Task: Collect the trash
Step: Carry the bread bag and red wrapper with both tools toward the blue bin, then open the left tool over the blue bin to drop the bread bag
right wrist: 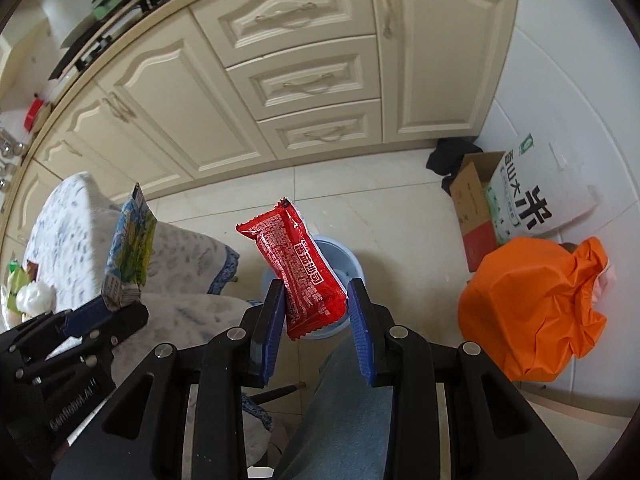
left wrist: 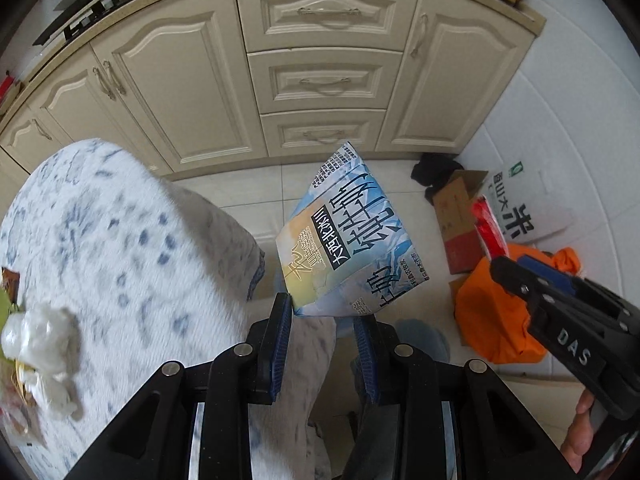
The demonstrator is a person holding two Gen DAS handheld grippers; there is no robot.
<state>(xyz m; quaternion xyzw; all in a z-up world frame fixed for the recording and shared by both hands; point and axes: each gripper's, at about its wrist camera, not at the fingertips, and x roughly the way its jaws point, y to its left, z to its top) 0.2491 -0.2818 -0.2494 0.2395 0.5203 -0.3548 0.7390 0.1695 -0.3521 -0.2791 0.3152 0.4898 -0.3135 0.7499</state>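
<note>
Carry step: blue carton (left wrist: 340, 236) clamped by left gripper (left wrist: 326, 340), red wrapper (right wrist: 306, 272) by right gripper (right wrist: 314, 320); release into bin (right wrist: 340, 268) just beyond the right fingertips is needed next.

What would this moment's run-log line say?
left gripper: shut on blue carton | right gripper: shut on red wrapper | pale bin below

"DAS" stands on the right tongs (left wrist: 505, 263), "GenRobot.AI" on the left tongs (right wrist: 120, 304), and "米" on the white bag (right wrist: 532, 204).
</note>
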